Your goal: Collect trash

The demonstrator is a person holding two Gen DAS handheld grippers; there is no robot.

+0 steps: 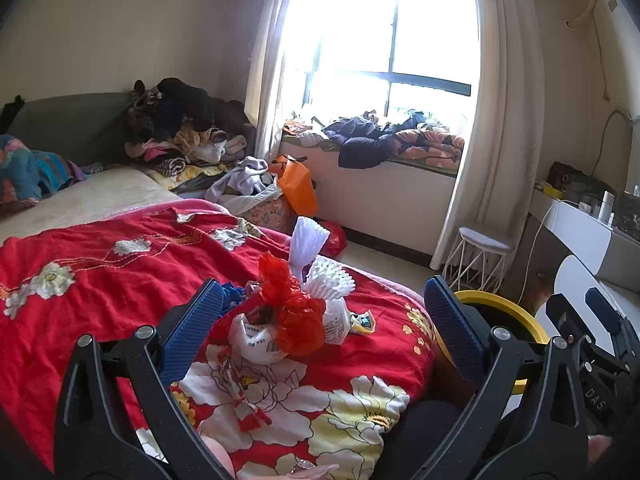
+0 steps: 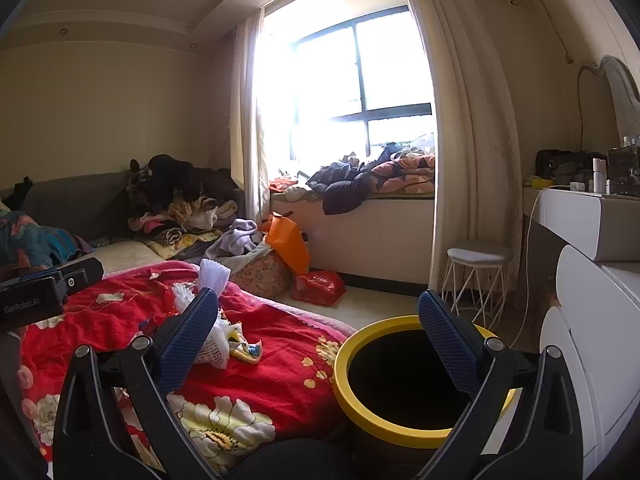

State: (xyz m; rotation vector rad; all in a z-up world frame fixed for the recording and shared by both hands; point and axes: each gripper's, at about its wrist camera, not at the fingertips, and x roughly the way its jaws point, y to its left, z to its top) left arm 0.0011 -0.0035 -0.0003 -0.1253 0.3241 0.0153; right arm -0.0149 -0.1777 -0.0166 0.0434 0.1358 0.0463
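The collecting is looking barely begun: the trash is still lying in a heap on the red bedspread (image 1: 100, 280), with a red plastic bag (image 1: 294, 312), white foam nets (image 1: 328, 280) and a crumpled white wrapper (image 1: 256, 340). The left gripper (image 1: 320, 332) is hovering over it with jaws spread wide and empty. The right gripper (image 2: 320, 344) is waiting, jaws spread, above the yellow-rimmed bin (image 2: 360, 412) beside the bed, whose inside is showing only dark

Daylight floods through blown-out window (image 1: 384, 40); fisheye bending, dark vignetted corners.
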